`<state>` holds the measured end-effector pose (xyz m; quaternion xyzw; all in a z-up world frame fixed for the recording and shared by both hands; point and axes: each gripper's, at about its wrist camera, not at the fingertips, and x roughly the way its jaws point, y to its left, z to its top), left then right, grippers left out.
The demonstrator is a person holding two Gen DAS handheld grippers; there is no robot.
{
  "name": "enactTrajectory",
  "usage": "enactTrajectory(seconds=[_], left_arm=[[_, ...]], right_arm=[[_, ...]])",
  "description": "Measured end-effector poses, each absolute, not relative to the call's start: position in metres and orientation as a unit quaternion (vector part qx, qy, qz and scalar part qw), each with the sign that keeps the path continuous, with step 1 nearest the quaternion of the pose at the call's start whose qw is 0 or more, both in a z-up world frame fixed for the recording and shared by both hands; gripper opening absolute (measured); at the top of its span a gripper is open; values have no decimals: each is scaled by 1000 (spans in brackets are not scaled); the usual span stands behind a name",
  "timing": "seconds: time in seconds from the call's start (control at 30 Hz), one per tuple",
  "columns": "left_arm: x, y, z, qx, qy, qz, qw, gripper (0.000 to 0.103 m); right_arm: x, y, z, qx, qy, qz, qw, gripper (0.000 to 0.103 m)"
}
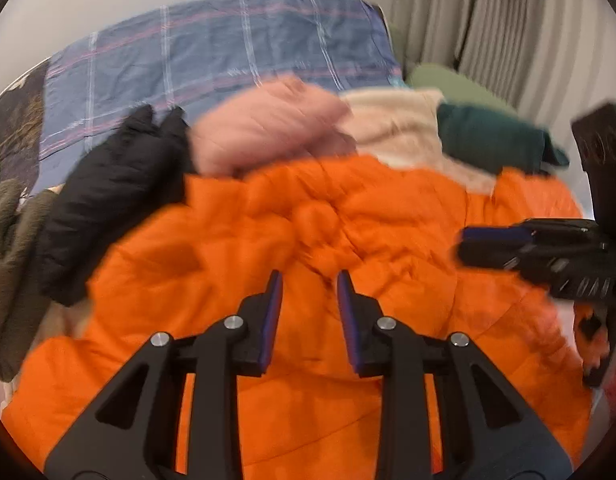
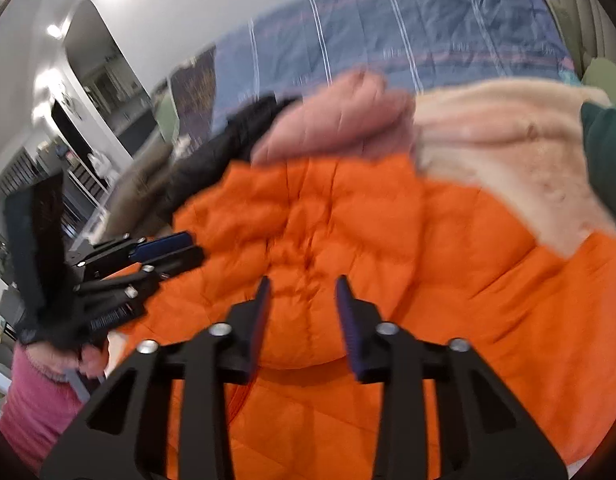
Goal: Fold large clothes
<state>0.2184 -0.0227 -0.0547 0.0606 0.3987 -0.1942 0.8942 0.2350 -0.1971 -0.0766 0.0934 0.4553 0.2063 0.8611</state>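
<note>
In the left wrist view, the left gripper [image 1: 309, 280] hung narrowly parted and empty above the orange jacket [image 1: 308, 216] spread on the bed [image 1: 212, 44]. In the right wrist view, the right gripper [image 2: 302, 286] matched it, holding nothing; seemingly between folds, each next needed an edge to pinch.

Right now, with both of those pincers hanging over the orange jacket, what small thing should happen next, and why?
Probably lower both onto an edge of the orange jacket and pinch it. The left gripper and right gripper each show a gap between their pads with no cloth in it, so nothing is gripped yet. The jacket lies rumpled on top of the pile, so it seems the one to fold.
</note>
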Motion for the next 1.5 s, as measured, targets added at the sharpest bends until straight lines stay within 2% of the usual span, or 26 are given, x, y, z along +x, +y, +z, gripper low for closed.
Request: enactTrajectory(seconds=[0.1, 0.2, 0.37, 0.5, 0.6, 0.73, 0.9, 1.03, 1.13, 1.3, 1.5], left_arm=[[229, -31, -105, 71, 456, -169, 871, 29], [229, -13, -125, 20, 444, -181, 877, 29], [220, 10, -109, -18, 438, -187, 879, 29], [190, 33, -82, -4, 396, -167, 903, 43], [162, 73, -64, -15, 375, -123, 919, 45], [122, 153, -59, -114, 362, -80, 922, 46], [66, 270, -85, -202, 377, 48, 903, 53], [16, 350, -113, -315, 370, 128, 865, 63], [-2, 378, -128, -371, 363, 144, 842, 72], [6, 400, -153, -450, 357, 128, 808, 72], [23, 428, -173, -518, 314, 182, 775, 72]], right_arm=[[241, -188, -130, 98, 509, 169, 838, 28], [235, -195, -143, 119, 473, 192, 852, 28], [227, -196, -128, 95, 458, 178, 866, 28], [216, -191, -92, 69, 412, 176, 891, 30], [214, -181, -85, 61, 409, 179, 892, 30], [216, -170, -108, 64, 431, 180, 882, 37], [213, -167, -136, 59, 430, 172, 884, 40], [206, -168, -138, 61, 418, 175, 890, 42], [204, -168, -139, 62, 416, 177, 890, 44], [203, -171, -140, 69, 414, 183, 889, 46], [203, -175, -140, 82, 413, 193, 886, 49]])
